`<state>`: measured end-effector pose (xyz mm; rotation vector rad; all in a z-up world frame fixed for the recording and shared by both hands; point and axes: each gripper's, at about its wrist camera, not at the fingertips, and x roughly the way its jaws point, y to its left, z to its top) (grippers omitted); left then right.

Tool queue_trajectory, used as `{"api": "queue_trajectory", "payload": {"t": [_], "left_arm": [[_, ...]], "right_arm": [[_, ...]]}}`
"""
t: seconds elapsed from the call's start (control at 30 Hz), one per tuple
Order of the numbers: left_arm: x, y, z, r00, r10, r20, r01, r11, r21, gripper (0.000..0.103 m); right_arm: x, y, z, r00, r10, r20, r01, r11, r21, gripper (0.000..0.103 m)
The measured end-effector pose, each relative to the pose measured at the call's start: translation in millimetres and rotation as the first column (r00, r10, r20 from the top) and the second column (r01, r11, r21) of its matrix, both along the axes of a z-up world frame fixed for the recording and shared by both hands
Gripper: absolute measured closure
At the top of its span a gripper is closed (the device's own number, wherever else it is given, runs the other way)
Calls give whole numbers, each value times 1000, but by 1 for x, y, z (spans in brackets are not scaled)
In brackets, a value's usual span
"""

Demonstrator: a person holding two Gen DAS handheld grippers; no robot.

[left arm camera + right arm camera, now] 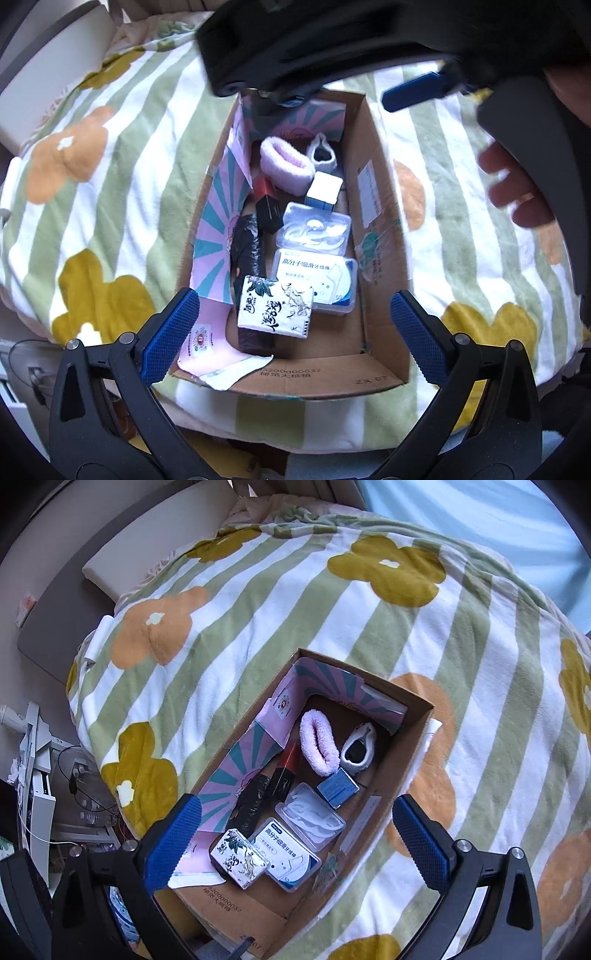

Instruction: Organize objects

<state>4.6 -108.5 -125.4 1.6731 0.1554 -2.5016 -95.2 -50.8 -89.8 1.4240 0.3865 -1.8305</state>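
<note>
From the left wrist camera we see our left gripper (295,332) spread wide with nothing between its blue pads, hanging over the near end of a cardboard box (373,206). The box sits on a fleece blanket (110,177) striped green and white with orange and mustard flowers. Inside lie a white tissue pack (277,310) at the near end, a floss-pick case (321,284) beside it, a clear plastic case (317,229), a small blue-and-white box (324,190), a pink fluffy band (286,166) and a black wrapped bundle (248,247). The other tool's dark body crosses the top of the frame, with the person's fingers (513,188) at the right.

From the right wrist camera our right gripper (297,843) also stands wide and empty above the same box (402,753), which rests near the blanket's (295,602) front edge. A pale cushion (159,546) lies at the upper left, light blue fabric (480,517) at the upper right, and white shelving with cables (40,775) stands off the left side.
</note>
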Motion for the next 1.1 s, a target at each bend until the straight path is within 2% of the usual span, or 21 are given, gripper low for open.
{"api": "queue_trajectory", "payload": {"t": [0.2,0.47,0.67,0.8,0.97,1.1], "left_arm": [[0,2,40,999,-5,-34,3,999,-45,0],[-5,4,89,995,30,-92,-29,1000,9,0],[-18,30,116,989,-20,-145,23,1000,20,0],[-26,52,118,985,-60,-161,66,997,27,0],[-29,77,118,980,-93,-176,103,993,49,0],[-30,95,119,976,-122,-182,131,991,36,0]], "right_arm": [[8,50,50,994,-109,-27,108,993,-41,1],[18,129,89,957,-270,-109,267,963,-38,1],[28,193,93,904,-400,-149,403,915,-8,1],[36,230,90,867,-470,-163,477,879,2,1],[44,258,87,832,-525,-179,533,846,-4,1],[46,268,88,816,-549,-184,556,831,-11,1]]}}
